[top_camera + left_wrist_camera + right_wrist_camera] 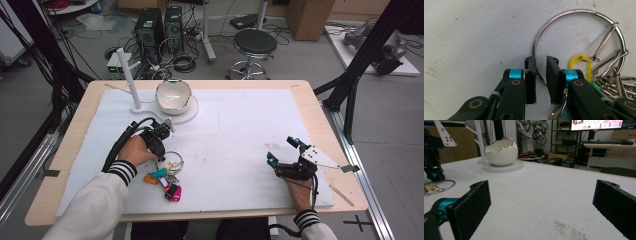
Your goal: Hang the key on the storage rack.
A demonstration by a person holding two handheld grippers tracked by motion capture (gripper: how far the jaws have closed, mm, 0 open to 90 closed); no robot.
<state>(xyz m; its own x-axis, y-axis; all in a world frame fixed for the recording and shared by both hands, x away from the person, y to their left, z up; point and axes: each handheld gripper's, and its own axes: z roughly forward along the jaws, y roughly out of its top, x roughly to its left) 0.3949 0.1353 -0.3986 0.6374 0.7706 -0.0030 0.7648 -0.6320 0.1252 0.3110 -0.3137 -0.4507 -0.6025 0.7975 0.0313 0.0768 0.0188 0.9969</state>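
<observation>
**Left tool straddling key ring, right tool idle**

Left tool (pixel 541 81): jaws a little apart, w/ the wire of the large silver metal key ring (pixel 584 12) running between them, touching the left jaw; not pinched. Keys & coloured tags (pixel 167 181) bunch just beside it, toward the person. Right tool (pixel 282 151): spread wide, nothing between, well apart on the white foam-topped table (pixel 240 120). White egg-shaped bowl (pixel 173 96) sits on round base farther back.
</observation>
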